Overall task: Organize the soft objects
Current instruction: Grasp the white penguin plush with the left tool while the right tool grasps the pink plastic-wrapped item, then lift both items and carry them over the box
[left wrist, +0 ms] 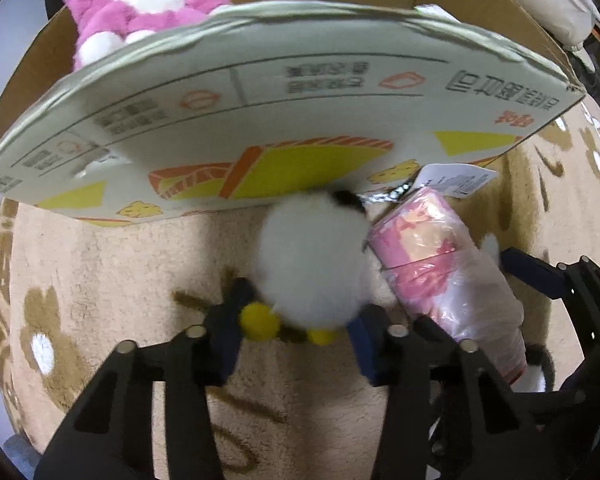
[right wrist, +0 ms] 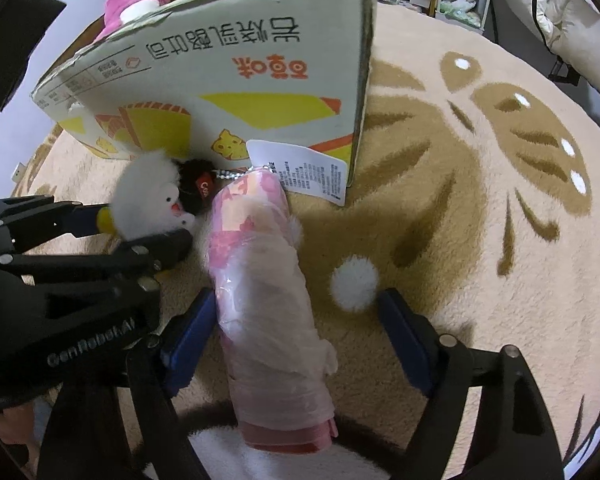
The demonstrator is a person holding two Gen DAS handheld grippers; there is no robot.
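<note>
The left gripper (left wrist: 300, 330) points down at a small white fluffy toy (left wrist: 312, 260) on the rug (left wrist: 100, 260); its blue pads sit on both sides of the toy's bottom end, by the yellow feet (left wrist: 260, 320), and they look like they are squeezing it; so I think this gripper is closed on the toy, low down where it is narrow and easy to pinch

The toy lies right against the side of the cardboard box (left wrist: 260, 100); a pink and white plush (left wrist: 140, 12) is already in the box, so the box is likely where soft things go; I guess the white toy goes in next

The right gripper (right wrist: 296, 328) hangs over a pink soft thing wrapped in clear plastic (right wrist: 268, 300); its pads stand wide apart; the one on the left of the picture is right beside the wrap and may touch it, the other is well away; so this gripper is open and holds nothing; the wrapped thing has a white paper tag (right wrist: 300, 168) that leans on the box; a little white pompom (right wrist: 354, 284) sticks out between the wrap and the far pad

The two grippers are close, so lifting might bump them
</note>
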